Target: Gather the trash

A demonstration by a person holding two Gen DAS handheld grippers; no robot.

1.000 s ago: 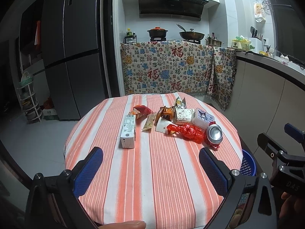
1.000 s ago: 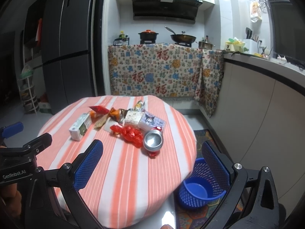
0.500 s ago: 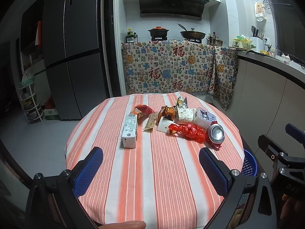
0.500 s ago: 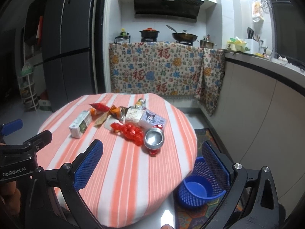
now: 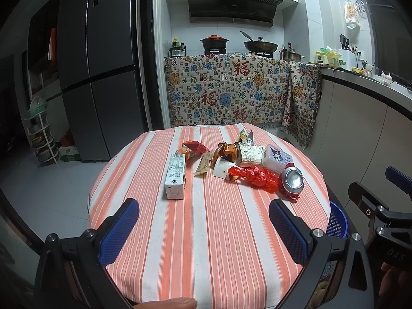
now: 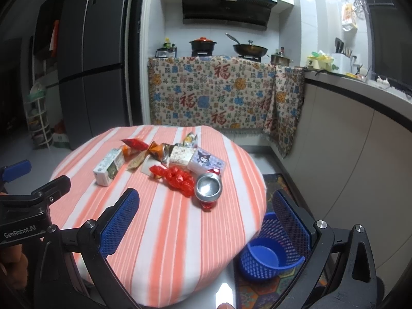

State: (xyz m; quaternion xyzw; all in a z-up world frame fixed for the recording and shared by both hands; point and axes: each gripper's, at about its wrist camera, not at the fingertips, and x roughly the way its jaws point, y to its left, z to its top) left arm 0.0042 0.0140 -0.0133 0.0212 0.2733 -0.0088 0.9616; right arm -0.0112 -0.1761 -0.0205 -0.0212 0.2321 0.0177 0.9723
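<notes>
Trash lies in a cluster on the round striped table [image 5: 206, 231]: a white milk carton [image 5: 175, 176], a crushed red can [image 5: 291, 180], a red crumpled wrapper [image 5: 255, 176], a small box with a cartoon face [image 5: 276, 155], and several snack wrappers [image 5: 226, 152]. My left gripper [image 5: 203, 229] hangs open over the near side of the table, empty. My right gripper [image 6: 206, 221] is open too, above the table's right edge; the can [image 6: 208, 188] and red wrapper [image 6: 177, 177] lie just ahead of it. A blue mesh bin [image 6: 267, 252] stands on the floor under its right finger.
A dark fridge [image 5: 100, 77] stands at the back left, with a wire rack [image 5: 41, 134] beside it. A patterned cloth [image 5: 239, 95] hangs over the stove counter behind the table. A worktop [image 6: 360, 97] runs along the right wall. A patterned mat [image 6: 273, 188] lies under the bin.
Both grippers have drawn back slightly and risen, so the table and trash look a little farther off. Nothing on the table has moved; both stay open.
</notes>
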